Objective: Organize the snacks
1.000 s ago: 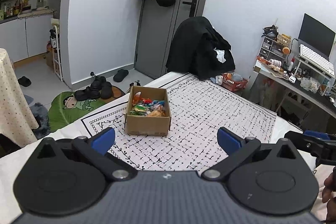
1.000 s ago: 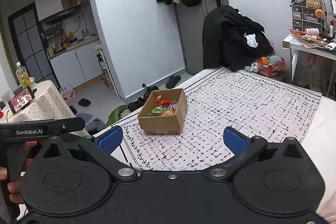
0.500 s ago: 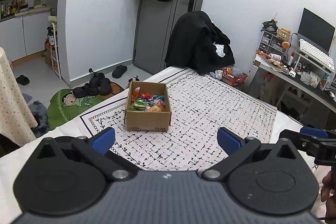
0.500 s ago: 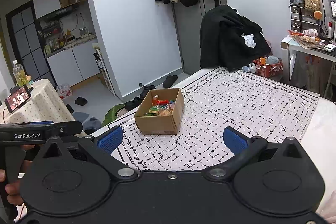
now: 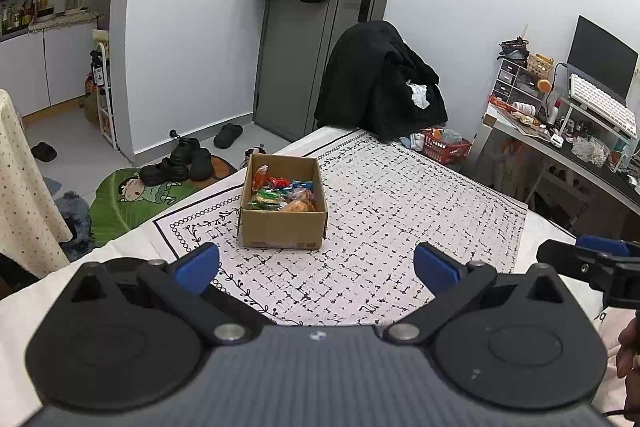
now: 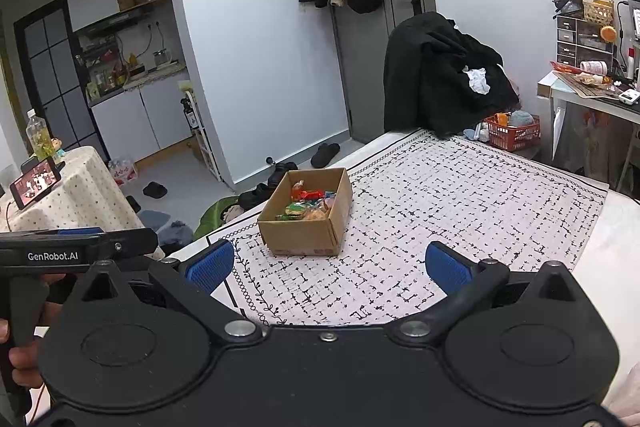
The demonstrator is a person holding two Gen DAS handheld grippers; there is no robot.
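Observation:
An open cardboard box (image 5: 283,227) stands on a patterned cloth (image 5: 400,219) on the bed. It holds several colourful snack packets (image 5: 282,193). The box also shows in the right wrist view (image 6: 308,233), with the snacks (image 6: 306,205) inside. My left gripper (image 5: 316,269) is open and empty, held above the cloth's near edge, short of the box. My right gripper (image 6: 328,269) is open and empty, at the same distance, to the right of the left one. The right gripper's tip shows at the left wrist view's right edge (image 5: 592,259).
A chair draped with black clothes (image 5: 380,83) stands beyond the bed's far end. A red basket (image 5: 444,147) sits next to it. A cluttered desk (image 5: 560,131) is on the right. Shoes and a green mat (image 5: 132,199) lie on the floor left.
Both grippers have drifted slightly, so the box sits a little lower and nearer the centre in both views. Both jaws stay open.

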